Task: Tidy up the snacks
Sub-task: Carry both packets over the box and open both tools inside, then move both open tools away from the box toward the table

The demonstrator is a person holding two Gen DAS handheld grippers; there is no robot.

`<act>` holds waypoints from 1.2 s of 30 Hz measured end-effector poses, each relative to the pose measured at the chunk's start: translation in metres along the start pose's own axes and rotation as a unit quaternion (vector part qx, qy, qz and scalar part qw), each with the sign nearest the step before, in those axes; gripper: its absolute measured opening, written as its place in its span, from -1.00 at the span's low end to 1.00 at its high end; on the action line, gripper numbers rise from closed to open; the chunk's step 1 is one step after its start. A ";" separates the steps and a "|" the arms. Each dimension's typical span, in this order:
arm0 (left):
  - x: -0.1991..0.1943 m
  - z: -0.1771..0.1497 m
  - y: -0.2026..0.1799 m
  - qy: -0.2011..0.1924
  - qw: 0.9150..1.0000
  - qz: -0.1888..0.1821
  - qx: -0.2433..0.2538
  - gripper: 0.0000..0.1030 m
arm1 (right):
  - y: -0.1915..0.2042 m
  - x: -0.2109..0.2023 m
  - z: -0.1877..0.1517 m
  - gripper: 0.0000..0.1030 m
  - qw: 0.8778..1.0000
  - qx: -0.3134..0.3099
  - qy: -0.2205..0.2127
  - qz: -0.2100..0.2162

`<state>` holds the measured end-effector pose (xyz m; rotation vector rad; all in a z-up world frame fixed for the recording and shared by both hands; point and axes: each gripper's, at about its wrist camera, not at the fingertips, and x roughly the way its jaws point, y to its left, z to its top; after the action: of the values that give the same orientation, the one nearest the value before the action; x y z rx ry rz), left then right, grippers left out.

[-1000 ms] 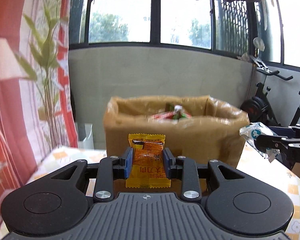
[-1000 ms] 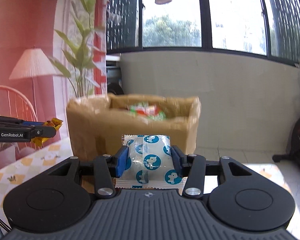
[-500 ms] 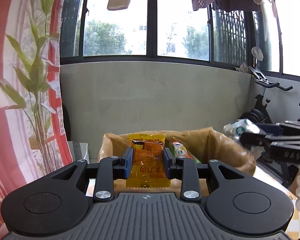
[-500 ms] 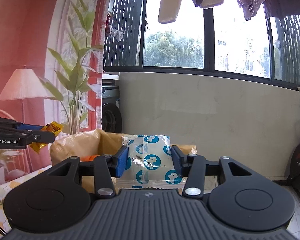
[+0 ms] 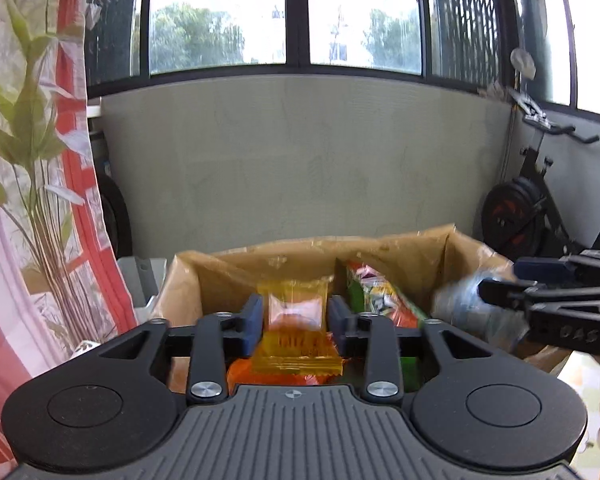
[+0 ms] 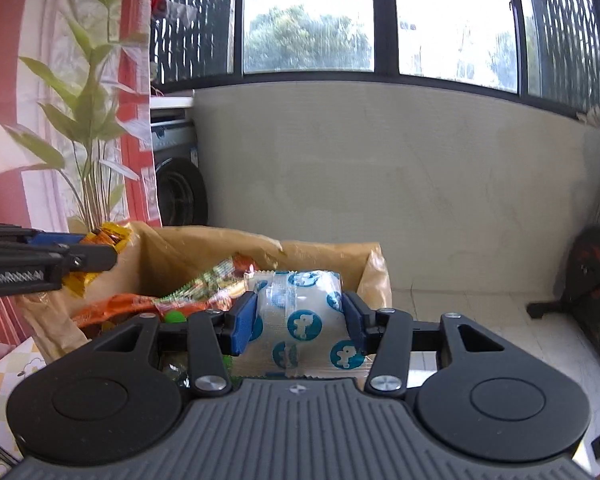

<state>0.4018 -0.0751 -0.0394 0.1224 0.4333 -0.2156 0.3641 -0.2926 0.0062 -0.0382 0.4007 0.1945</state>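
Observation:
My left gripper [image 5: 294,320] hangs over the open brown cardboard box [image 5: 400,252]. Its blue pads stand apart from the orange snack packet [image 5: 296,328], which is blurred between them. My right gripper [image 6: 298,320] is shut on a white packet with blue circles [image 6: 300,320], over the box's right side [image 6: 374,276]. The box holds green and orange snack bags [image 5: 380,300]. The right gripper also shows at the right of the left wrist view [image 5: 540,300], and the left gripper at the left of the right wrist view [image 6: 80,256].
The box stands on a table with a yellow checked cloth [image 6: 8,364]. A red-and-white curtain with a plant print [image 5: 40,200] hangs at left. An exercise bike [image 5: 540,208] stands at right, with a grey wall and windows behind.
Both grippers have risen and moved forward over the box opening. The left gripper's pads have opened off the orange packet, which now looks blurred. The right still grips its packet.

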 end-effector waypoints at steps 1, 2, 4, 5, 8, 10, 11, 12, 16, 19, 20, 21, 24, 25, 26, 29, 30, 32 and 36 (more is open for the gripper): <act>-0.001 -0.002 0.001 -0.001 1.000 -0.001 -0.001 0.26 | -0.001 -0.002 -0.001 0.12 1.000 0.001 -0.003 -0.001; -0.003 -0.005 0.002 -0.006 1.000 -0.001 -0.002 0.34 | -0.002 -0.004 -0.003 0.15 1.000 0.002 -0.005 0.000; -0.009 -0.007 0.004 -0.012 1.000 0.000 -0.002 0.41 | -0.004 -0.009 -0.005 0.17 1.000 0.004 -0.005 0.000; -0.011 -0.008 0.004 -0.011 1.000 -0.001 0.000 0.41 | -0.005 -0.013 -0.006 0.17 1.000 0.006 -0.006 0.000; -0.025 -0.009 0.003 -0.013 1.000 -0.003 0.007 0.42 | -0.002 -0.023 -0.005 0.17 1.000 0.012 -0.015 0.003; -0.032 -0.009 0.006 -0.017 1.000 -0.004 0.008 0.42 | 0.000 -0.032 -0.006 0.17 1.000 0.017 -0.023 0.007; -0.037 -0.009 0.008 -0.018 1.000 -0.006 0.006 0.42 | 0.001 -0.037 -0.007 0.17 0.999 0.018 -0.025 0.010; -0.044 -0.009 0.011 -0.020 1.000 -0.010 0.002 0.42 | 0.003 -0.042 -0.008 0.17 0.999 0.018 -0.028 0.012; -0.068 -0.015 0.022 -0.023 0.999 -0.021 -0.014 0.42 | 0.013 -0.061 -0.015 0.17 0.999 0.018 -0.035 0.018; -0.086 -0.023 0.031 -0.026 0.999 -0.022 -0.018 0.42 | 0.020 -0.074 -0.023 0.17 0.999 0.021 -0.037 0.024; -0.091 -0.027 0.033 -0.027 0.999 -0.022 -0.018 0.42 | 0.022 -0.077 -0.026 0.17 0.999 0.021 -0.037 0.025; -0.097 -0.031 0.037 -0.029 0.999 -0.021 -0.019 0.42 | 0.025 -0.080 -0.029 0.17 0.999 0.021 -0.037 0.026; -0.110 -0.044 0.046 -0.029 0.999 -0.018 -0.026 0.42 | 0.031 -0.086 -0.037 0.17 0.999 0.022 -0.037 0.028; -0.114 -0.048 0.049 -0.029 0.999 -0.017 -0.029 0.42 | 0.032 -0.089 -0.041 0.17 0.999 0.025 -0.037 0.028; -0.118 -0.053 0.053 -0.028 0.999 -0.015 -0.033 0.42 | 0.033 -0.091 -0.045 0.17 0.998 0.028 -0.038 0.028; -0.125 -0.067 0.065 -0.027 0.999 -0.006 -0.043 0.42 | 0.037 -0.094 -0.057 0.17 0.999 0.029 -0.036 0.027; -0.127 -0.072 0.070 -0.026 0.999 -0.003 -0.046 0.42 | 0.038 -0.095 -0.060 0.17 0.999 0.029 -0.035 0.025; -0.130 -0.082 0.077 -0.026 0.998 0.003 -0.049 0.41 | 0.040 -0.095 -0.068 0.17 0.999 0.031 -0.033 0.023; -0.133 -0.100 0.087 -0.020 0.999 0.010 -0.046 0.41 | 0.043 -0.094 -0.083 0.17 0.999 0.040 -0.026 0.023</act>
<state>0.2639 0.0500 -0.0658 0.0322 0.4009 -0.1785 0.2392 -0.2739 -0.0330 0.0537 0.3581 0.2247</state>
